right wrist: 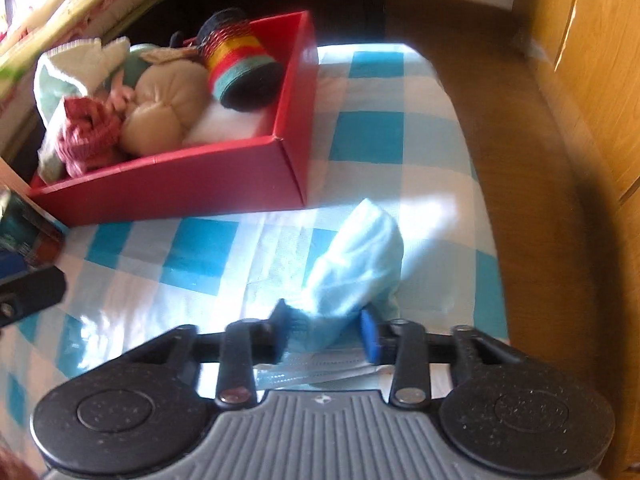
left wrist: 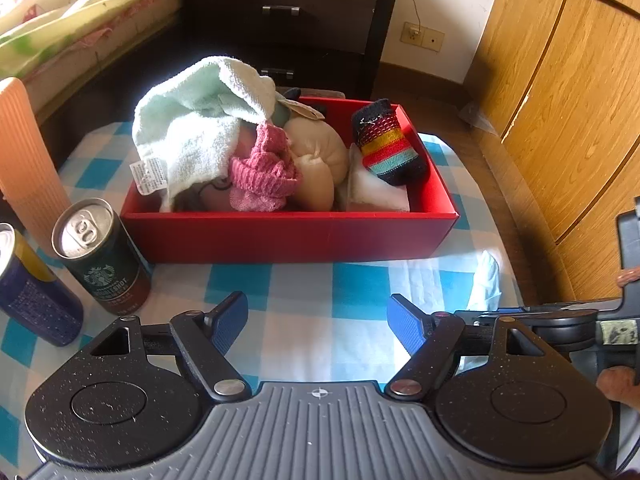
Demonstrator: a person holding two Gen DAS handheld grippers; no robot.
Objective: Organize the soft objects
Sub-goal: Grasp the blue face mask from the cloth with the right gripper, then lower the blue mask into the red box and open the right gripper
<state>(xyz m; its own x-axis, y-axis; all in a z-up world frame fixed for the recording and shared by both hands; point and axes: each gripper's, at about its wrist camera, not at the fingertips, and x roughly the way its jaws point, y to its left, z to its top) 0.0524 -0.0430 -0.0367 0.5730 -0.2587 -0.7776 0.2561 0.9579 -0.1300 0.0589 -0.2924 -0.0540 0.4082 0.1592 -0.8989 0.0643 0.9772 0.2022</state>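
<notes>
The right gripper (right wrist: 326, 330) is clamped on one light blue cloth (right wrist: 356, 256), lying on the checked tablecloth (left wrist: 304, 292) just in front of the red box (left wrist: 288, 236). The left gripper (left wrist: 318, 320) stands wide apart, holding nothing. Two cans (left wrist: 102, 256) stand left of the box. Inside it: one pale towel (left wrist: 188, 128), one pink knit piece (left wrist: 262, 174), one beige cushion (left wrist: 320, 160), one striped sock (left wrist: 386, 144). Behind the box stands a dark drawer cabinet (left wrist: 288, 20).

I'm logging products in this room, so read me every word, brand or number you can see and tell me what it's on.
"DOUBLESHOT", under the Starbucks siren logo: on the dark green can.
Smaller print beneath it on that can: too small to read.
Care tag on the pale green towel: printed, but too small to read.
Blue and yellow can: fine print, unreadable.
Nothing else carries text.
</notes>
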